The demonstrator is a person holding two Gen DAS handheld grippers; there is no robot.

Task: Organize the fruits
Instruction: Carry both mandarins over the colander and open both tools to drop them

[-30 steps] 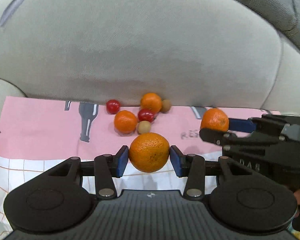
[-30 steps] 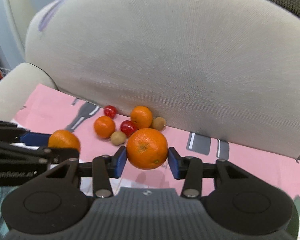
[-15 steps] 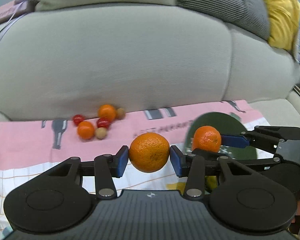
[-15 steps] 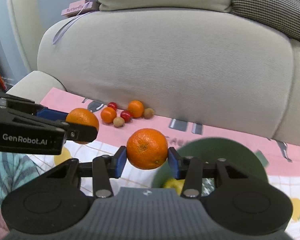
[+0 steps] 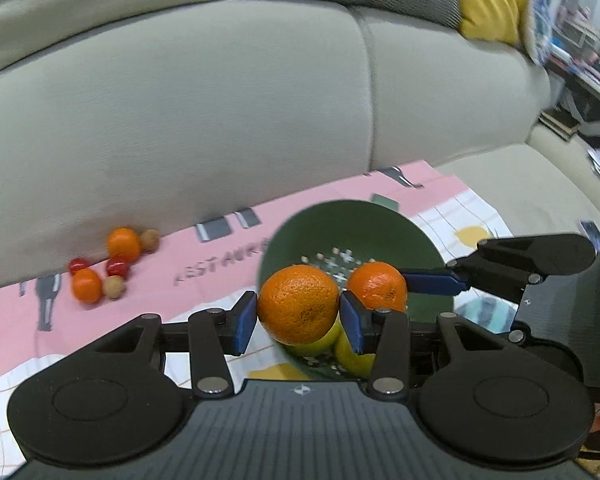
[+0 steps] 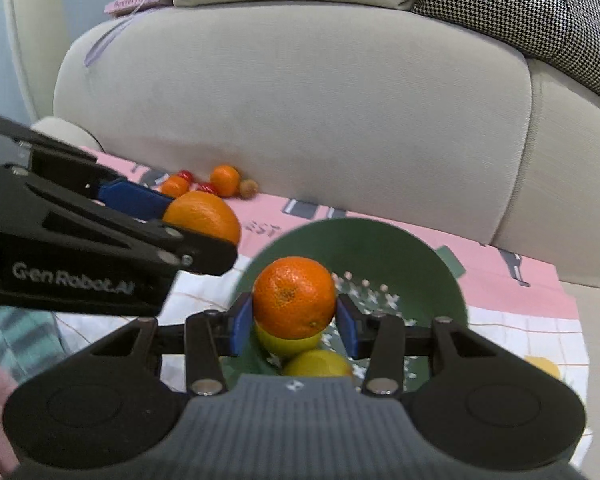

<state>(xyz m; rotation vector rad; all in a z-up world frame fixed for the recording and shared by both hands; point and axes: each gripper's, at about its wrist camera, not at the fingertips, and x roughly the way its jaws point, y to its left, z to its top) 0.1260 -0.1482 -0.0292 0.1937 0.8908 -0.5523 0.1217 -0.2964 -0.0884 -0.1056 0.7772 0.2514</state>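
Grippers both loaded. Left gripper [image 5: 299,316] clamped on an orange [image 5: 299,305], held at the near-left rim of the green bowl [image 5: 352,228]. Right gripper [image 6: 295,322] clamped on a second orange [image 6: 294,297], held over two yellow fruits [image 6: 318,363] in the bowl. Six small fruits [image 5: 112,264] lie on the pink cloth [image 5: 172,268] against the sofa [image 5: 220,100].

The left gripper [image 5: 299,317] is clamping an orange [image 5: 299,304] between its blue pads, hanging just over the near-left rim of the green colander [image 5: 340,220]. The right gripper [image 6: 294,317] is pinching a second orange [image 6: 294,297] above the colander's middle.
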